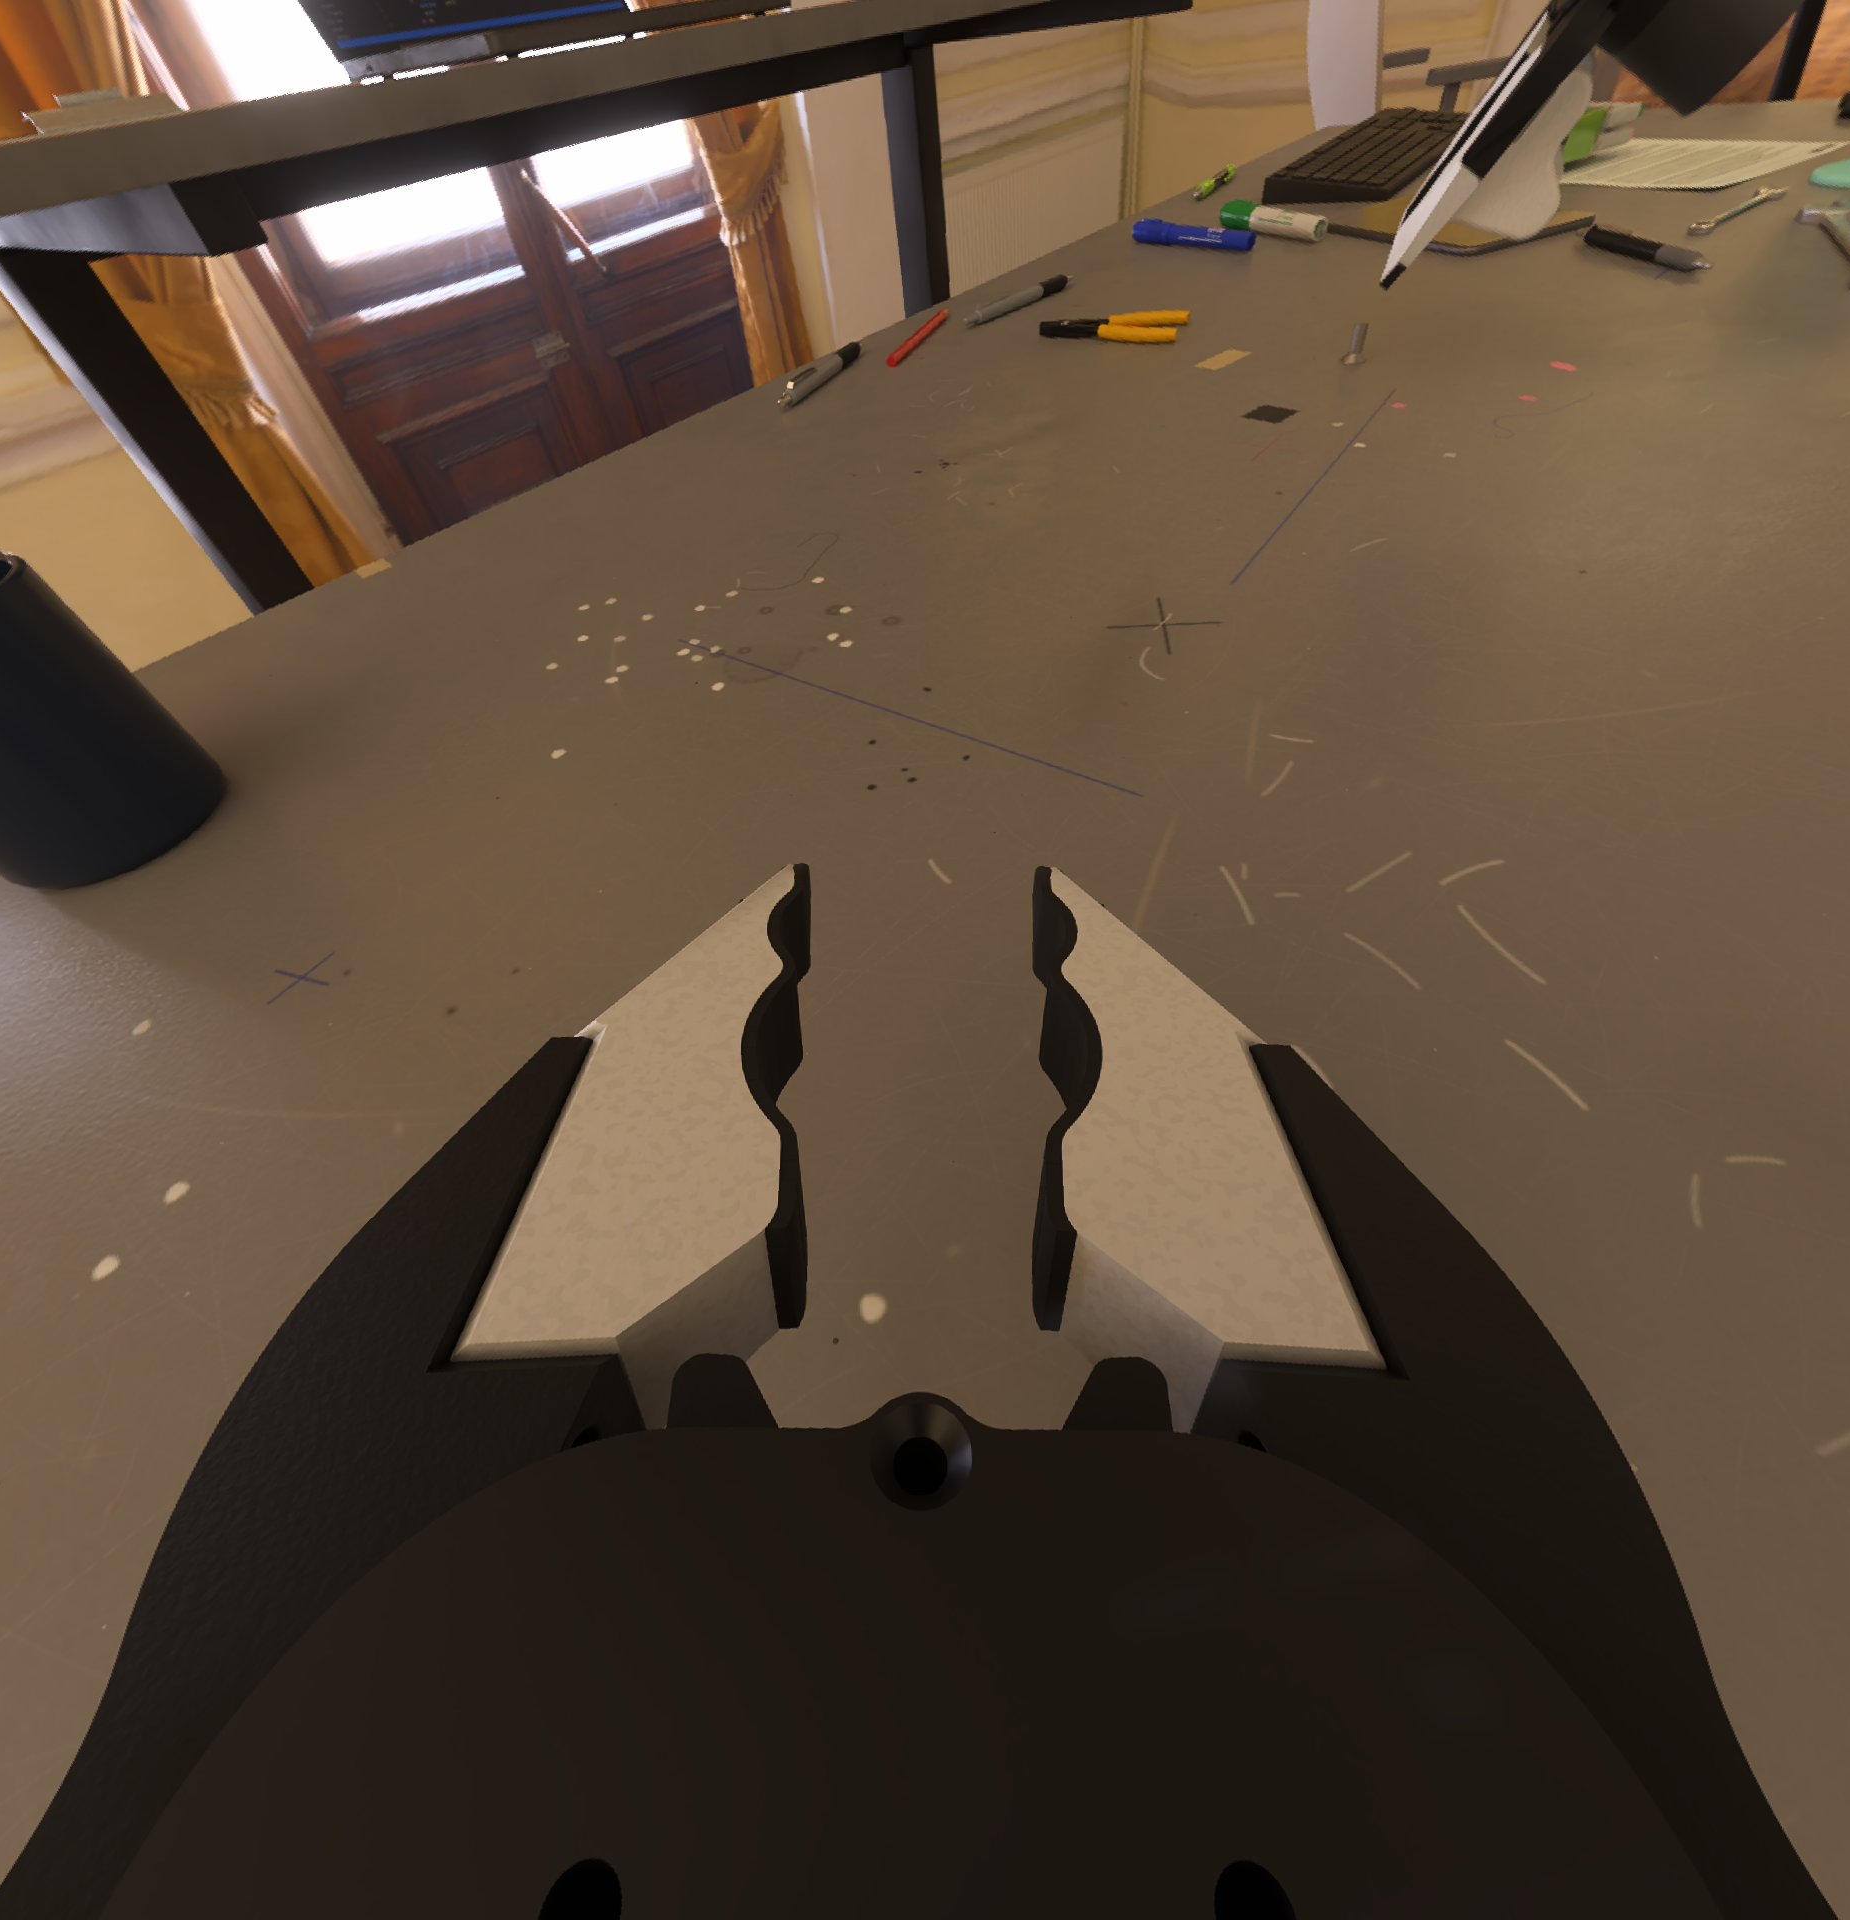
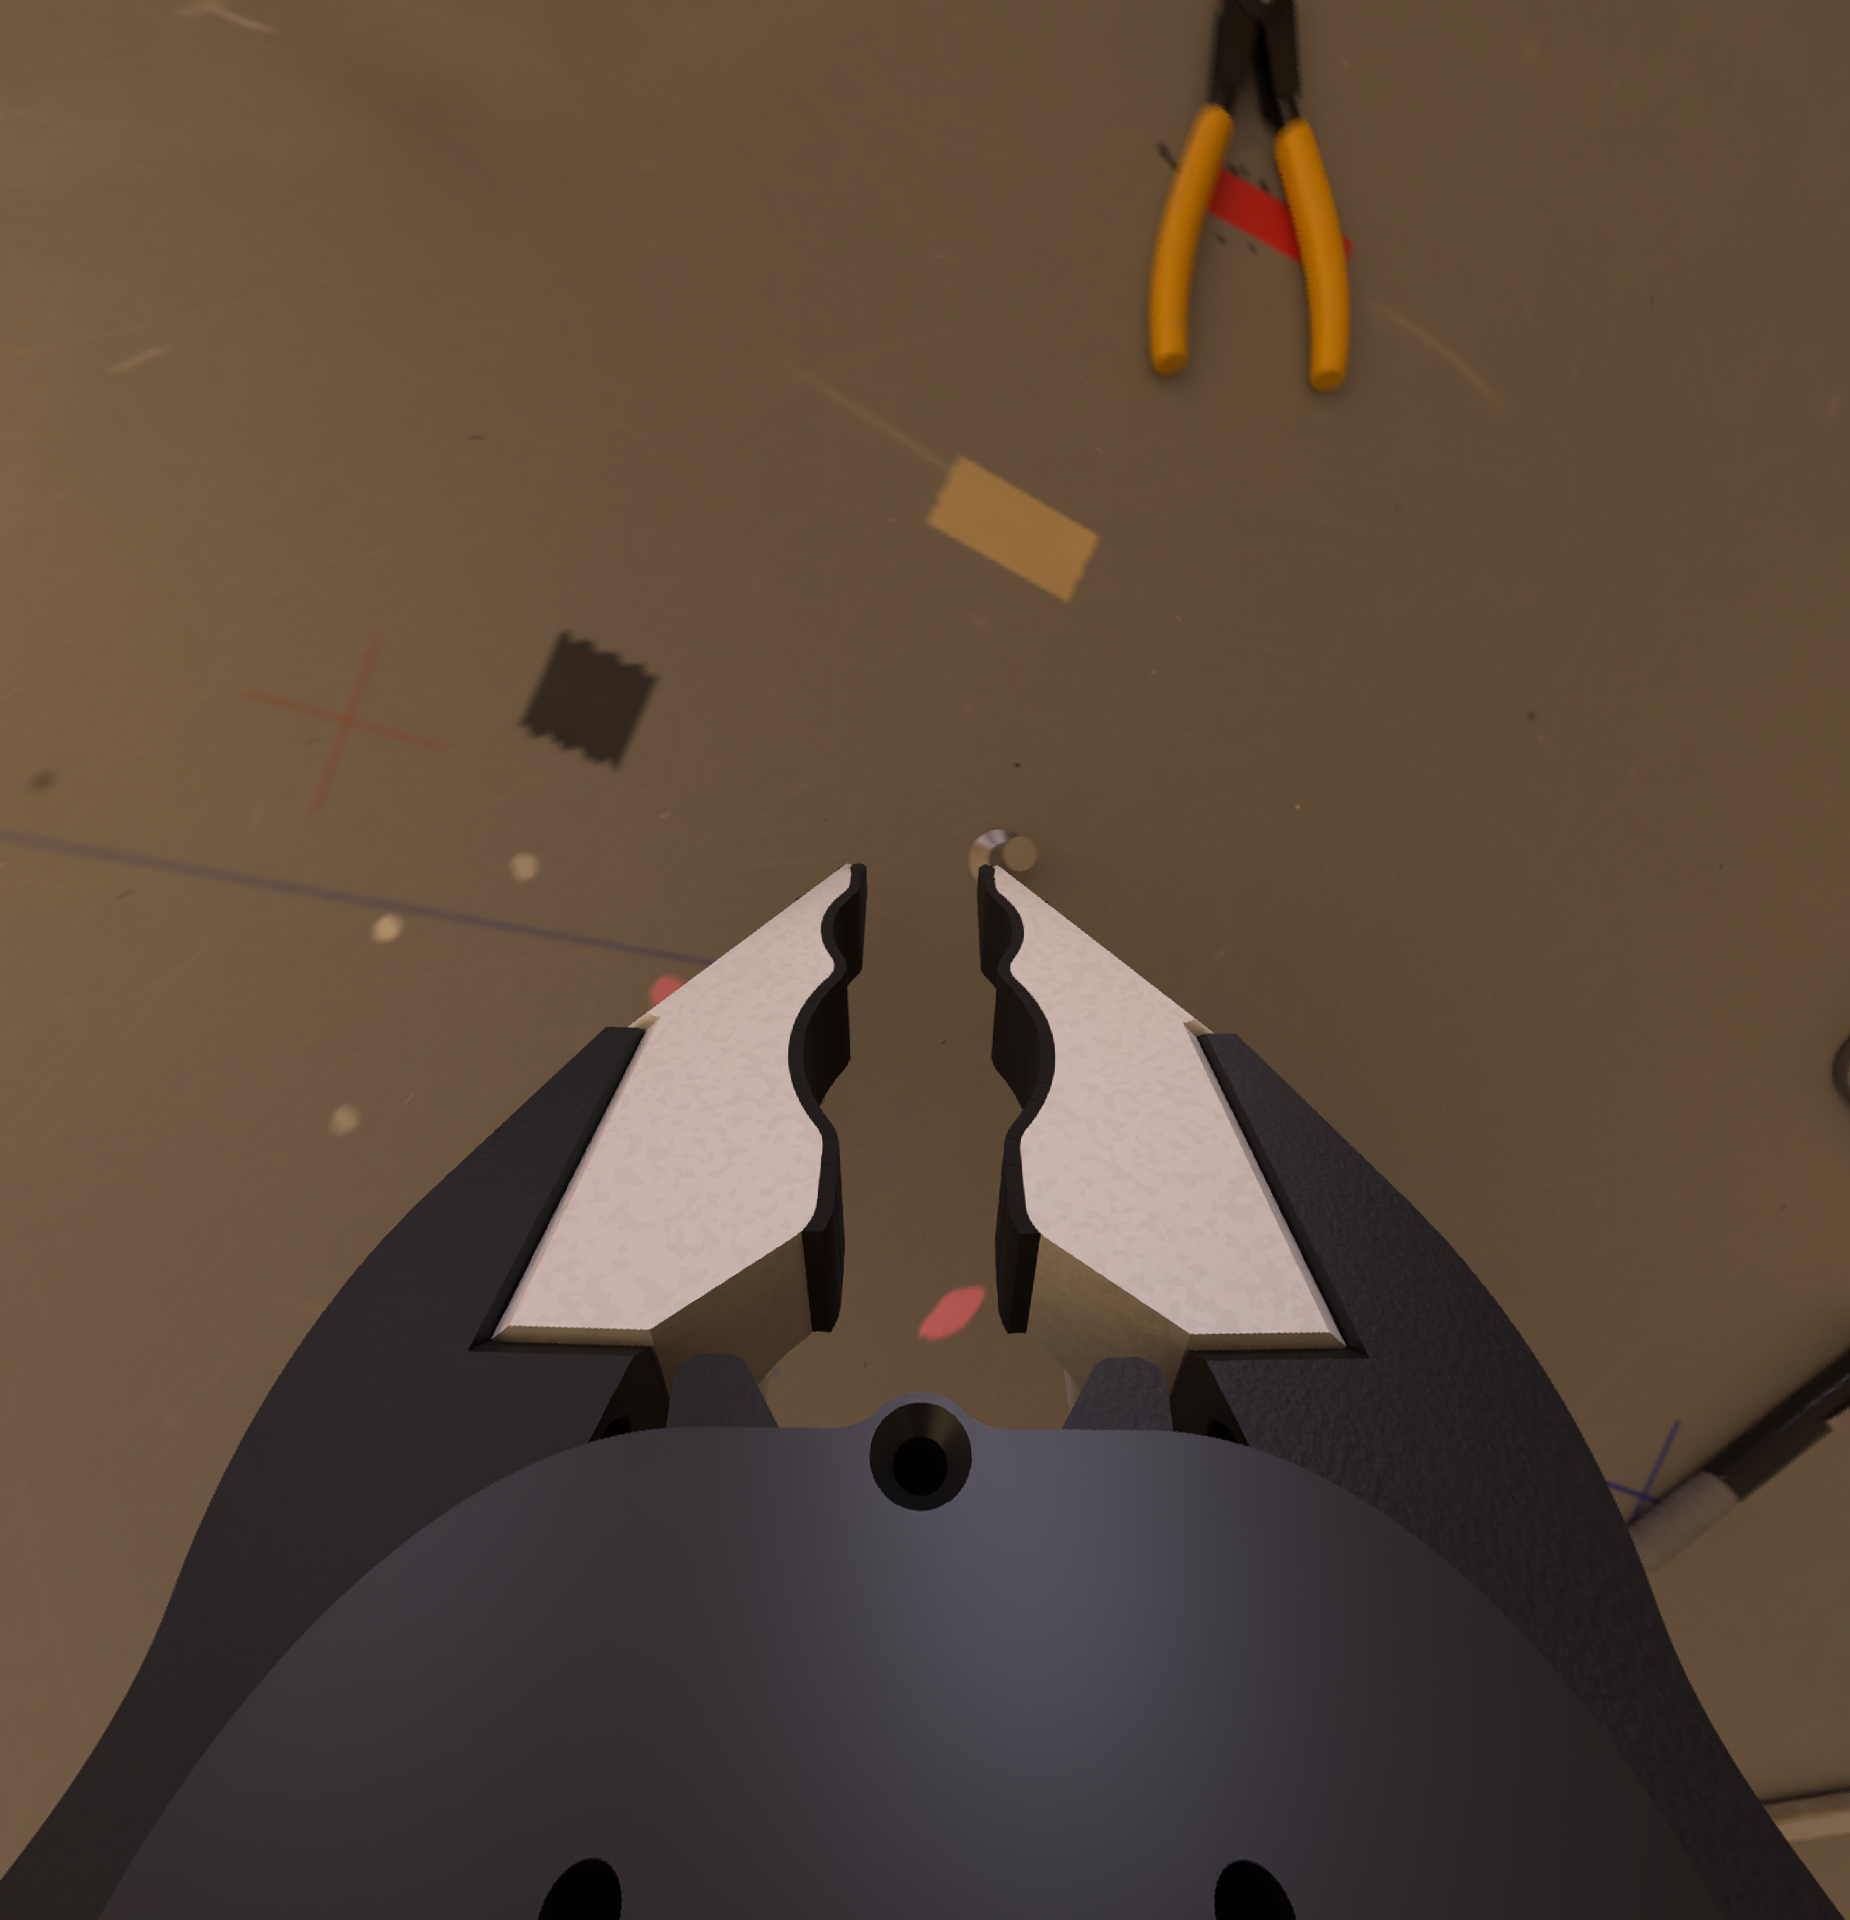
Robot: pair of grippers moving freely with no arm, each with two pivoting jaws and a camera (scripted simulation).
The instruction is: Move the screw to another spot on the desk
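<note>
Screw [image 2: 994, 854] stands on its head on the grey surface [image 2: 1420, 727], seen almost end-on in the right wrist view, just past the tip of the right tongs' [image 2: 921, 881] right-hand finger and outside the gap. Going left to right in that view: a black tape square [image 2: 589, 698], a tan tape piece [image 2: 1012, 528], then yellow-handled pliers [image 2: 1253, 223] farther off. The right tongs point steeply down at the surface, parted a little, holding nothing. In the left wrist view, a dark cup [image 1: 64, 727] sits at the left edge, the left tongs [image 1: 921, 873] hover low with a wide gap and nothing held, and the screw [image 1: 1355, 343] is well apart, far up on the right, below the other tongs' tip.
</note>
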